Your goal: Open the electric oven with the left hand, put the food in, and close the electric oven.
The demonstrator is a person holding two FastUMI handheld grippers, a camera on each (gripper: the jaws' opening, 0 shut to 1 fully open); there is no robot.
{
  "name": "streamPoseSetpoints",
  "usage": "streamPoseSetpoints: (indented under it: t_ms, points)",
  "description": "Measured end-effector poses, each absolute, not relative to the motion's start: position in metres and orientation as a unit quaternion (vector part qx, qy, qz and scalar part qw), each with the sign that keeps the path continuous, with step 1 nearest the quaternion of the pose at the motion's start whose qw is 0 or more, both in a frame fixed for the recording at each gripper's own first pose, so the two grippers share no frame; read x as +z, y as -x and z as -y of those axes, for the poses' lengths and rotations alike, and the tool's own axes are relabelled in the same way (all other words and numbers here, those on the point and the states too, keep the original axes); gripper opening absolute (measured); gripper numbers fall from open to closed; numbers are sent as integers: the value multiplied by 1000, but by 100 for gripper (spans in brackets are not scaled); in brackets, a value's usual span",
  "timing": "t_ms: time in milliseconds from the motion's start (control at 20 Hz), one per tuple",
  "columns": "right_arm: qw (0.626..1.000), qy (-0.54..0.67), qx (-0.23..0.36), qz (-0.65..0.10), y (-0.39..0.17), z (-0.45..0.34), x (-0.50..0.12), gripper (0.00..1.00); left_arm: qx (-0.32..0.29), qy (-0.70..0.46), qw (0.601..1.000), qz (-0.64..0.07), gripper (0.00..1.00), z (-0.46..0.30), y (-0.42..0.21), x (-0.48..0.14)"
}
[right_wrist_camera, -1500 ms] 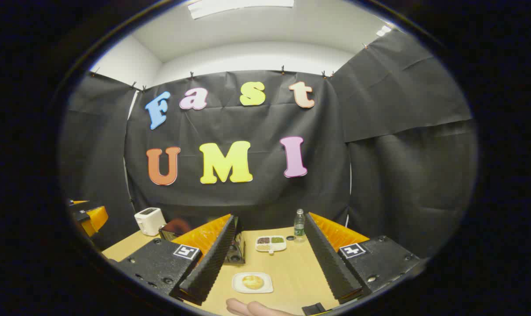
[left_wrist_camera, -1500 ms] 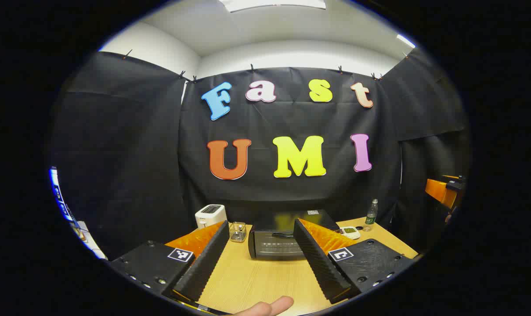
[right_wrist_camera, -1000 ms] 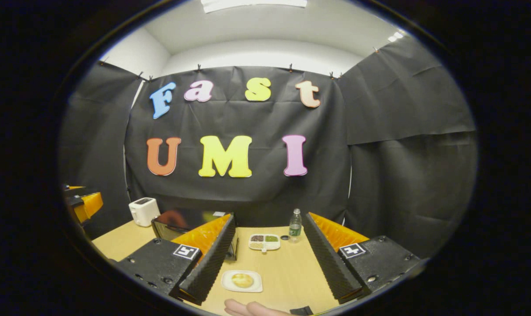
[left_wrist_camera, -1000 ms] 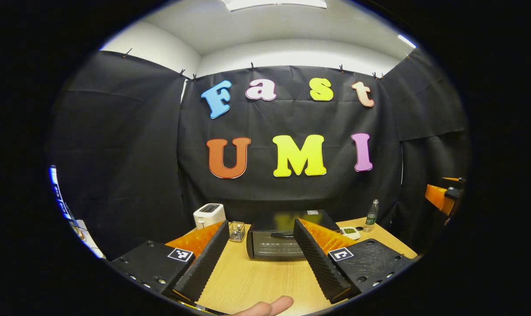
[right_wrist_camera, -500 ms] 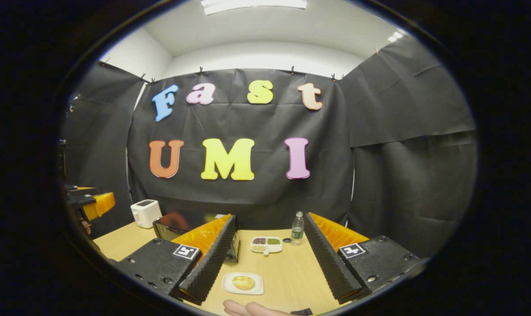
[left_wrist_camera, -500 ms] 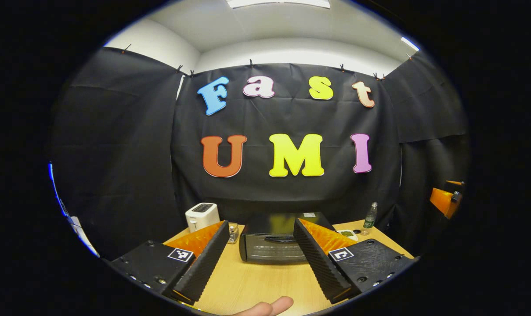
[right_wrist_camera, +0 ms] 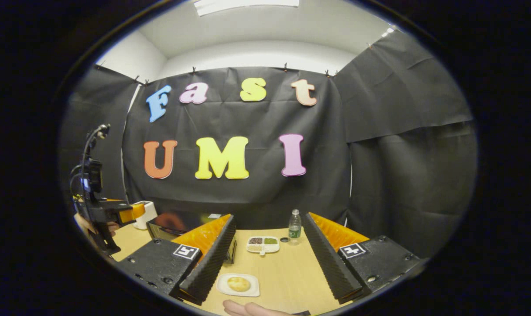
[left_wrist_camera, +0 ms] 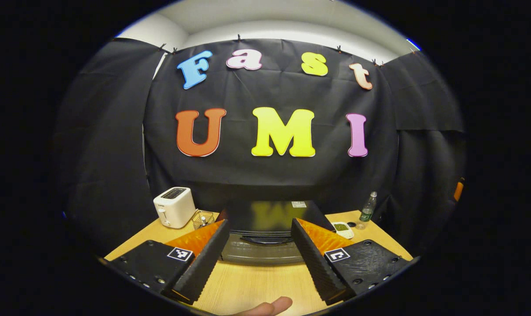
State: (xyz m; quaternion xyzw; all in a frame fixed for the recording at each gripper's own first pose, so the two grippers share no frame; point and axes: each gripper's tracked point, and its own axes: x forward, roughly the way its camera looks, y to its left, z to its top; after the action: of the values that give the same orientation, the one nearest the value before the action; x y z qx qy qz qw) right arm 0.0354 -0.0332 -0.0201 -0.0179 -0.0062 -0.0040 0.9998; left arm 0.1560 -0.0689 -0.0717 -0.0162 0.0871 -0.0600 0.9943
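Observation:
The black electric oven (left_wrist_camera: 265, 252) stands on the wooden table with its door shut and its handle (left_wrist_camera: 267, 239) across the top of the door. My left gripper (left_wrist_camera: 260, 224) is open, a short way in front of the door, with the handle between the lines of its fingers. In the right gripper view, a round bun on a white plate (right_wrist_camera: 238, 284) lies on the table just ahead of my open right gripper (right_wrist_camera: 269, 218). The oven (right_wrist_camera: 173, 224) sits to the left there, partly hidden by a finger. The left gripper (right_wrist_camera: 116, 213) hovers near it, held by a hand.
A white toaster (left_wrist_camera: 174, 206) and a small wire basket (left_wrist_camera: 202, 218) stand left of the oven. A sectioned dish (right_wrist_camera: 262, 245) and a plastic bottle (right_wrist_camera: 294, 227) sit at the back of the table (right_wrist_camera: 287, 272). Black cloth walls close in behind.
My left gripper has moved forward toward the oven, which now looks larger and nearer. In the right gripper view the left gripper has come further in from the left. The right gripper has barely shifted.

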Motion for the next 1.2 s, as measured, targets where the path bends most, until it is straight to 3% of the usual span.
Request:
streamPoseSetpoints:
  t_ms: [550, 850, 900, 950, 1000, 1050, 1200]
  points:
    - [1000, 5, -14, -5, -52, 55, -39, 95, -32, -26, 981, -191, 95, 96, -246, -164]
    - [1000, 6, -8, -6, -55, 53, -41, 95, -21, -32, 979, -200, 96, 93, -262, -179]
    - [1000, 6, -7, -6, -54, 52, -41, 100, -21, -33, 979, -202, 96, 92, -264, -182]
    - [1000, 9, -6, -6, -53, 51, -41, 95, -27, -29, 976, -213, 96, 93, -264, -189]
    - [1000, 11, -5, -5, -51, 50, -41, 95, -32, -20, 975, -217, 88, 96, -263, -191]
    - [1000, 14, -5, -4, -51, 49, -40, 95, -38, -7, 977, -209, 97, 98, -263, -189]
    - [1000, 18, -9, 0, -46, 49, -37, 95, -42, -6, 977, -211, 95, 97, -262, -193]
